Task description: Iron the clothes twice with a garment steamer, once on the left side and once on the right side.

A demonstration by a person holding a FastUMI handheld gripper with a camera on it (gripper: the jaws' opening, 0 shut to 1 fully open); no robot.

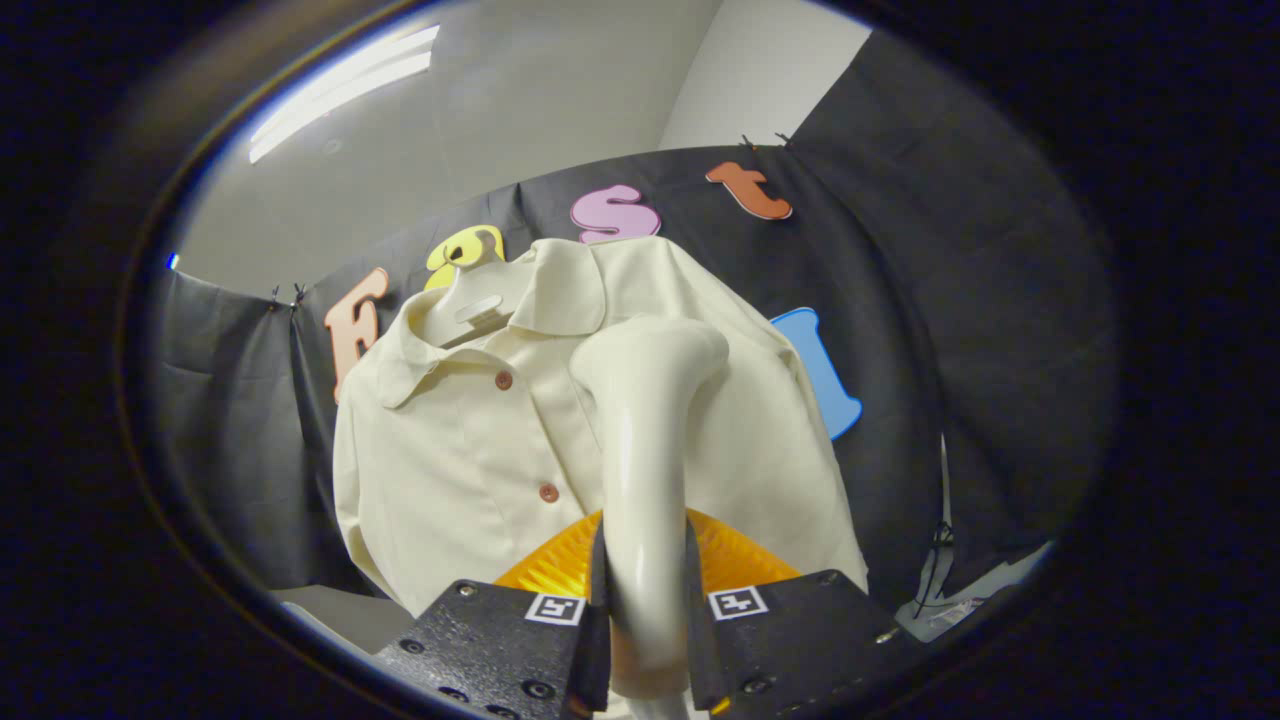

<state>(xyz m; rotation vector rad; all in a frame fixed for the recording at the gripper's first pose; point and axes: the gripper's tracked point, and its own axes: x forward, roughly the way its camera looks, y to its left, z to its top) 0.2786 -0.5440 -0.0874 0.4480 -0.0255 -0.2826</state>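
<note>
1. Upper left of the frame: we see a ceiling light (340,92) glowing above the booth.
2. Left of centre: a cream shirt (460,440) hangs on a white hanger (478,300), its brown buttons (503,380) running down the front.
3. Centre: the garment steamer (645,430) rises from our fingers (645,640), which clamp its neck on both sides; its head lies against the shirt's right half.
4. Lower centre: an orange ribbed part (735,560) shows behind the fingers.
</note>
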